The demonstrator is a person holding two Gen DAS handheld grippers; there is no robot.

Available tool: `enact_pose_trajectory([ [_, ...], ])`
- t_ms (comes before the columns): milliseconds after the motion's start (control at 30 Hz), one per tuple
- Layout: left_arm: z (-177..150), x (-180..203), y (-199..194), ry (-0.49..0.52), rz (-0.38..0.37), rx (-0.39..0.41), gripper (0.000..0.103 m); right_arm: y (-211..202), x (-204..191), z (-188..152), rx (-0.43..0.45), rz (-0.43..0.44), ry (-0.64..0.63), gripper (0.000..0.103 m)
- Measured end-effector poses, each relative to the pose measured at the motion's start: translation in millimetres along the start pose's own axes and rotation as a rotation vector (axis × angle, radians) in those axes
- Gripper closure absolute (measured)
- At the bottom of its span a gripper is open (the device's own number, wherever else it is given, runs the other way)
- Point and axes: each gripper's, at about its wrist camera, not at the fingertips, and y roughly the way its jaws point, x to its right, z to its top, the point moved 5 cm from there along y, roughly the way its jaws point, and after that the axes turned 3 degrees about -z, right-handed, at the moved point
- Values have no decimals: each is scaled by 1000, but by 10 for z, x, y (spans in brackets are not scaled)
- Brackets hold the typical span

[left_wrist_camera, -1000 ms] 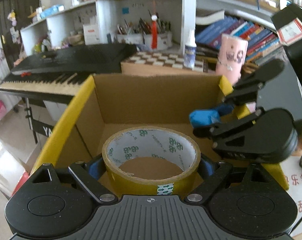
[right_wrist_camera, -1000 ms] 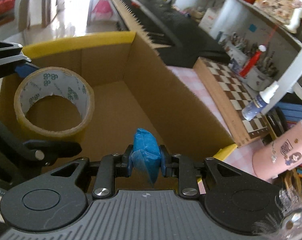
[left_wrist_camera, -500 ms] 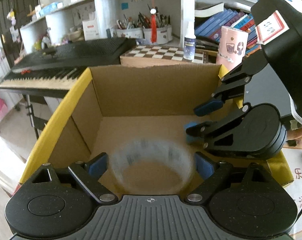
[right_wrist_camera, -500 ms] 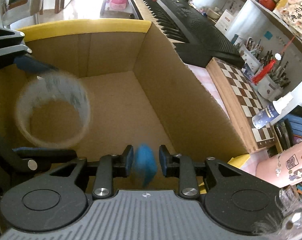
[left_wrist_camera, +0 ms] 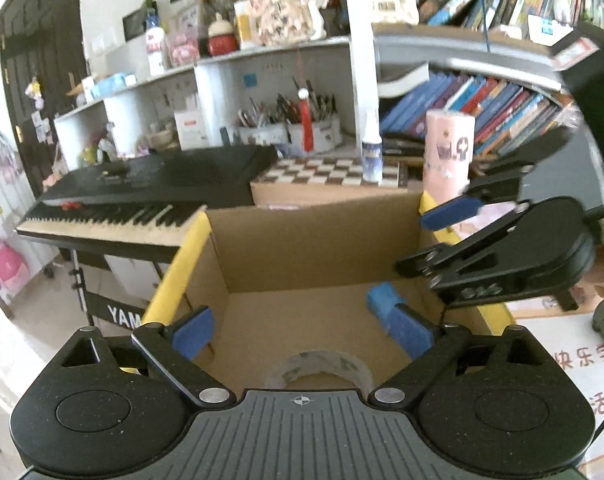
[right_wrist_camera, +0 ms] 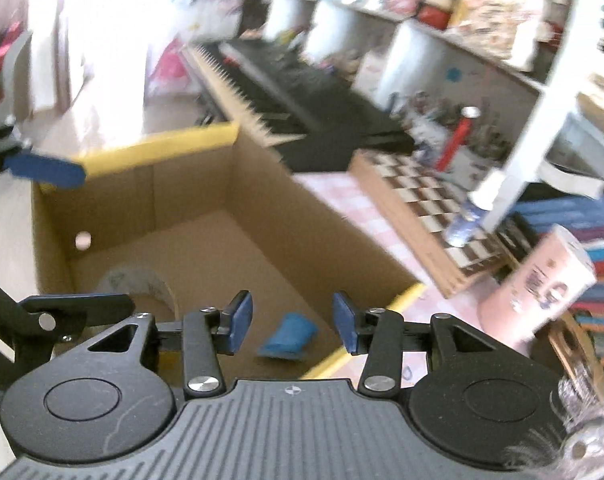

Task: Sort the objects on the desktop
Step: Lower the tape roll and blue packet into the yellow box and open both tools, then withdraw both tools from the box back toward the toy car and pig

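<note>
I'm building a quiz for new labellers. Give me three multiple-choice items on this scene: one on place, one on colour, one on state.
1. Where does the tape roll lie?
A. on the chessboard
B. on the floor of the cardboard box
C. on the keyboard
2. What colour is the small soft lump in the box?
A. blue
B. red
C. green
3. What does the left gripper hold?
A. the tape roll
B. a bottle
C. nothing

Answers: B, the roll rests on the box floor; A, it is plainly blue; C, its fingers stand apart, empty.

Tape roll [left_wrist_camera: 320, 368] half hidden behind gripper body.
</note>
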Motion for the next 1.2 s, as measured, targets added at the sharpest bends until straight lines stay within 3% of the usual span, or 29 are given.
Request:
enact_pose_trajectory([
  [267,27,-115,-361,-54,18,86,5,-719,139,-137,132,-143,234,57],
  [700,-235,-175,-754,-99,-1,120,5,-1386,-19,-788,148,-339,533,55],
  [1200,-677,-150,-1064,-124,10,94,5,-1714,-595,-1369,73,-432,606,53],
])
